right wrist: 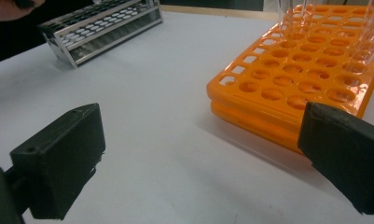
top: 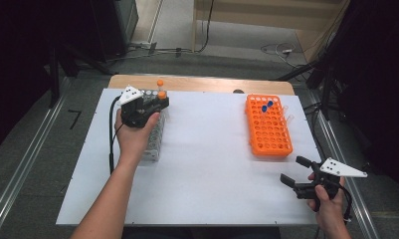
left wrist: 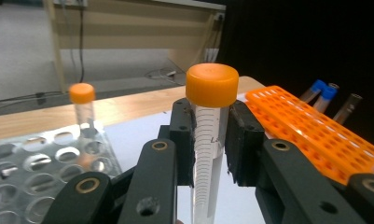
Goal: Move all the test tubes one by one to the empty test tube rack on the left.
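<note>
My left gripper (left wrist: 211, 140) is pinching an orange-capped tube (left wrist: 209, 121) just under its cap; it's slick, so it could slip. Right gripper (right wrist: 201, 158) is spread wide, holding nothing.

Clear, graduated, orange-capped tube (left wrist: 208, 140) stands upright above the metal rack (left wrist: 31, 168).

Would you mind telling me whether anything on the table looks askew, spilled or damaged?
Nothing looks spilled or broken. The tubes at the far end of the orange rack lean rather than stand upright, probably loose in their holes. The orange-capped tube sits straight in the left gripper; another stands upright in the metal rack.
</note>
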A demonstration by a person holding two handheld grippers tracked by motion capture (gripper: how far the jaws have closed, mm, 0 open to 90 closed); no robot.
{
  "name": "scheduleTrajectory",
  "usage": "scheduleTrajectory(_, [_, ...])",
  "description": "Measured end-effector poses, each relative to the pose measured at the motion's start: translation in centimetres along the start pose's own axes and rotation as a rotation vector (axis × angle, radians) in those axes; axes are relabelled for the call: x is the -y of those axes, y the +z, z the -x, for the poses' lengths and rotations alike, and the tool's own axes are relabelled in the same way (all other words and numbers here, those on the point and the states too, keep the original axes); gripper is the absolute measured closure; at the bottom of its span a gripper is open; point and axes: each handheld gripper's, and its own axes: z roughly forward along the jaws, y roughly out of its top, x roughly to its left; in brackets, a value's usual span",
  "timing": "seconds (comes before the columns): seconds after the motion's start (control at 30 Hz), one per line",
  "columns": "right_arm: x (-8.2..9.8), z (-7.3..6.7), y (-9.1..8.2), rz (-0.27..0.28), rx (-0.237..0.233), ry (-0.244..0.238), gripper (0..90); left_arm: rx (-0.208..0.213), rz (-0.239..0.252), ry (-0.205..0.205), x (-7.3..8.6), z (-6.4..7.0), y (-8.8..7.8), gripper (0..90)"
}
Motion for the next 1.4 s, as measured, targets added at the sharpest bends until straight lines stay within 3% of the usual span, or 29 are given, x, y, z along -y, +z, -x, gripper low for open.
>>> scheduleTrajectory(0.33, [0.4, 0.2, 0.8, -0.018, -0.014, -0.008, 0.0, -0.086, 0.027, -0.003, -1.1, -1.4, 1.2, 74.5])
scheduleTrajectory(0.7, [0.5, 0.6, 1.0, -0.021, -0.009, 0.005, 0.0, -0.190, 0.064, -0.040, -1.5, -3.1, 2.0, 74.6])
scheduleTrajectory(0.77, [0.6, 0.6, 1.1, -0.021, -0.008, 0.005, 0.0, -0.189, 0.067, -0.052, -1.6, -3.5, 2.3, 74.5])
scheduleTrajectory(1.1, [0.6, 0.8, 0.9, -0.010, -0.009, 0.017, 0.0, -0.244, 0.089, -0.033, -1.2, -4.4, 4.9, 74.6])
scheduleTrajectory(1.4, [0.6, 0.7, 1.1, -0.015, -0.015, 0.015, 0.0, -0.278, 0.076, -0.018, -0.6, -5.3, 6.7, 74.6])
